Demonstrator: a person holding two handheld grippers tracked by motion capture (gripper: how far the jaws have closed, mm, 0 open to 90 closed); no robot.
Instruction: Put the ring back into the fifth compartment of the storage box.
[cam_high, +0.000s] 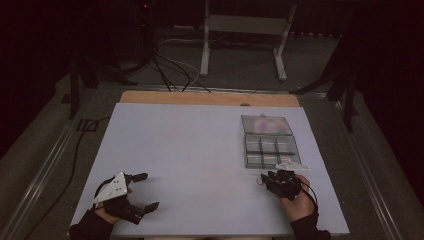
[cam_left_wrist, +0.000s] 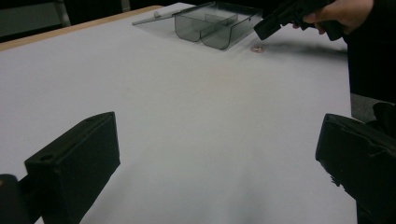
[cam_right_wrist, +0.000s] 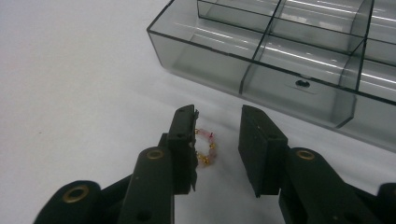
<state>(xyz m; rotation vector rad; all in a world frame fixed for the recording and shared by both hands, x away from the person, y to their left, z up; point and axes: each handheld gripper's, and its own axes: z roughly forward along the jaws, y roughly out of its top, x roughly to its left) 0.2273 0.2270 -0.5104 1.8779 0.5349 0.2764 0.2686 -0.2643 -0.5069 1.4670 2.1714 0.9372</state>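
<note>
Right gripper with jaws parted around a small pink-and-gold beaded bracelet on the white table, clear smoky plastic compartment box just beyond, left gripper wide open, well apart

This looks like a lab or recording studio set up for capturing handling work, not a home. The worktop is covered with a plain white sheet, with a strip of bare wood showing at its far edge. Everything around it is dark, with black drapes or walls on the left, right and far sides. Loose black cables trail over the grey carpeted floor beyond the worktop, near the white legs of a metal stand. Metal rails flank the worktop.
</note>
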